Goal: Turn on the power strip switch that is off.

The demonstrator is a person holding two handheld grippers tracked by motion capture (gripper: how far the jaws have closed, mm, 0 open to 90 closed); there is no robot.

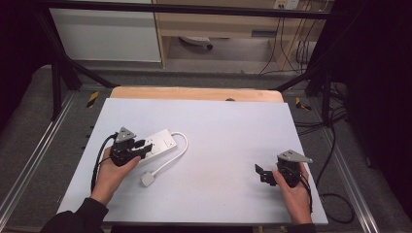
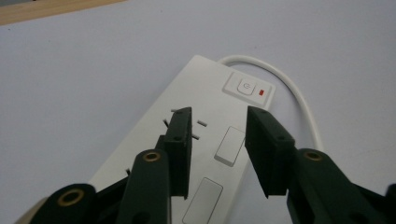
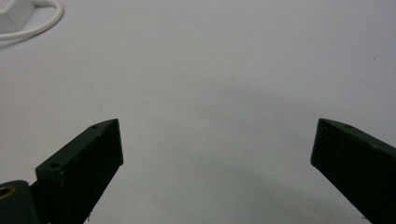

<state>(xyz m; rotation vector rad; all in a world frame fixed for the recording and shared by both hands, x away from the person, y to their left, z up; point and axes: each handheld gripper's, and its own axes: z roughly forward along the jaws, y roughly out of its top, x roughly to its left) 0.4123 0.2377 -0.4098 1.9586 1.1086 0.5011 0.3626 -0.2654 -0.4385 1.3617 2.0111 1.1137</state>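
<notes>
Your left tool [image 2: 218, 140] hovers part-open over the white plastic power strip [image 1: 156, 142]; next, lower it squarely; your right tool [image 3: 217, 154] gapes wide.

The power strip [image 2: 196, 140] looked like smooth white plastic with a slight sheen, and its cable [image 2: 299, 98] was glossy. The table [image 1: 228, 131] had a matt pale top with a bare wood edge. The left gripper [image 2: 219, 149] was matt black plastic.

I am working in what looks like a lab recording bay: a pale table [image 1: 218, 194] inside black framing [image 1: 194, 9], dark curtains [image 1: 379, 73], loose cables [image 1: 291, 53] beyond.
</notes>
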